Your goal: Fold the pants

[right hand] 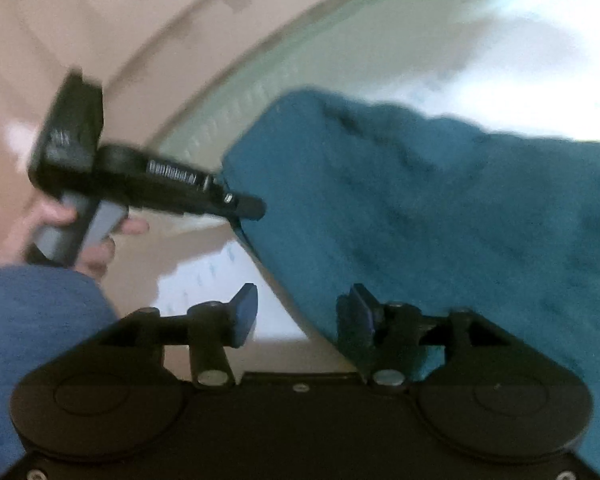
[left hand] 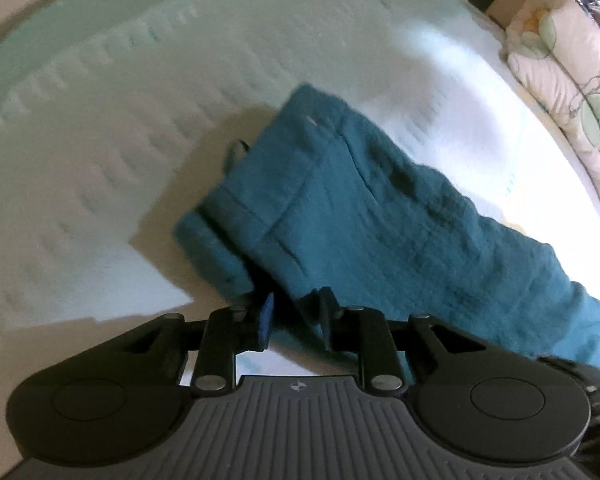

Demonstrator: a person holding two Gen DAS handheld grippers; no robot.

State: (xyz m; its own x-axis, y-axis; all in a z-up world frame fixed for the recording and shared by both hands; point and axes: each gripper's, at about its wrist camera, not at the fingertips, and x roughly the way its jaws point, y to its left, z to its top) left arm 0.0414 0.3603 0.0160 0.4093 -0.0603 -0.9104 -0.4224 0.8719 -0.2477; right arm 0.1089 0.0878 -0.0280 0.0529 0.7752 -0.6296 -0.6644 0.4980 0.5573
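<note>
The pants [left hand: 380, 208], a teal pair already doubled over into a long band, are laid on a pale bedsheet [left hand: 100, 140], running from the hem and waistband end at the left centre of the left wrist view down to the near right. A floral pillow [left hand: 572, 92] is seen at the far right edge of the bed. In the right wrist view the same cloth [right hand: 440, 220] fills the right half, its near edge falling just by the right-hand finger.

The step in hand is judged to be a release after a fold, with the next grip to be chosen. The right gripper [right hand: 304, 312] is held with its jaws well apart; no cloth is pressed between them, though the fabric edge lies against the right finger. The left gripper [left hand: 296, 320] is held with its jaws narrowly apart at the near edge of the cloth; nothing is seen to be pinched. It is also seen from the side in the right wrist view [right hand: 256, 206], at the left edge of the cloth, held by a hand [right hand: 80, 232].

For a neat fold, both layers should be caught together at the corners, lifted evenly, and laid flat without dragging the lower layer. The pictures are blurred, so fine creases cannot be judged.
</note>
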